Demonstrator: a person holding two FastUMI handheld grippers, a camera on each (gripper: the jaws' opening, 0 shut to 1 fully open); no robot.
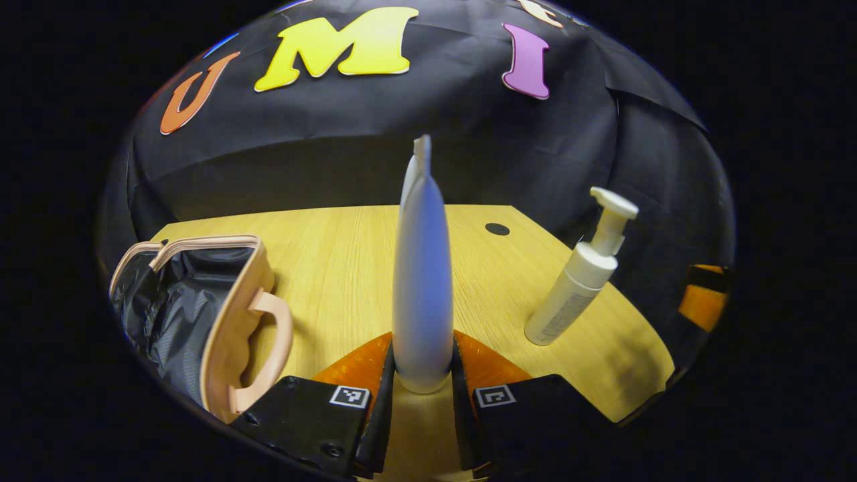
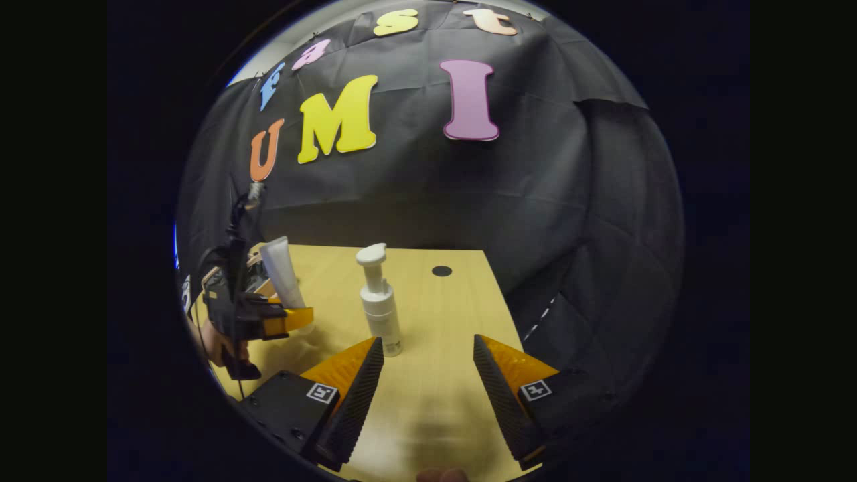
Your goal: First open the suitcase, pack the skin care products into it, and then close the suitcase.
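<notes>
While the left gripper (image 1: 422, 375) clamps both fingers on the base of a white tube (image 1: 422, 281), the tube stands upright above the wooden table (image 1: 335, 268), crimped end up. Suitcase (image 1: 201, 314) lies open at left in the left gripper view, dark lining exposed, tan handle (image 1: 271, 348) facing the gripper. White pump bottle (image 1: 579, 281) stands on the table to the right, well apart from the tube.

Right gripper view: right gripper (image 2: 428, 381) spread wide, nothing between its fingers, hovering over bare tabletop. Pump bottle (image 2: 379, 304) upright just beyond its left finger, not touching as far as can be told. Farther left, the left gripper (image 2: 288, 320) carries the tube (image 2: 281, 271), a hand (image 2: 217, 345) gripping its handle below. Dark round hole (image 2: 441, 271) in the table near the far edge.
</notes>
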